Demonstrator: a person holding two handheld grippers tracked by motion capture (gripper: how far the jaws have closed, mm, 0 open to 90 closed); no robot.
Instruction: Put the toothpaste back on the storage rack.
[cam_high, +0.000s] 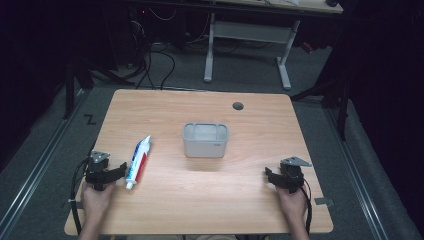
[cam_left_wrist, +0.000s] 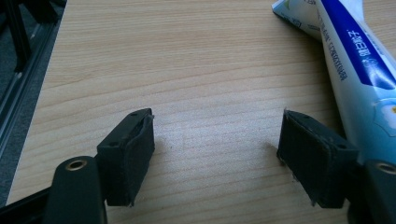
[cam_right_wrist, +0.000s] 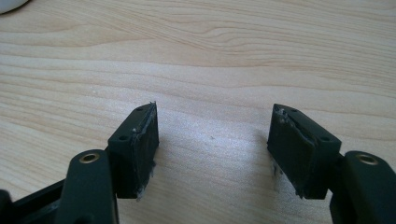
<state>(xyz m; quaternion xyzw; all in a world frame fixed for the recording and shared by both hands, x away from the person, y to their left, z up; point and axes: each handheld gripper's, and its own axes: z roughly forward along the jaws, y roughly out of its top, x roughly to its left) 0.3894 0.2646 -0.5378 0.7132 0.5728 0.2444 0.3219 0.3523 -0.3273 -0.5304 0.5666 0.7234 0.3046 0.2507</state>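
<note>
The toothpaste tube (cam_high: 138, 161) lies flat on the wooden counter (cam_high: 250, 200) toward its near left, cap end nearest the person. The left gripper (cam_high: 119, 171) rests just left of the tube, jaws spread wide with nothing between them. At the near right the right gripper (cam_high: 268, 174) also stands wide open and empty. A grey bin (cam_high: 205, 140) sits at the counter's middle, well apart from both.

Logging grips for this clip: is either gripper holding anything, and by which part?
Nothing is held. The left gripper and the right gripper are both open over bare table; the toothpaste tube lies beside the left one.
</note>
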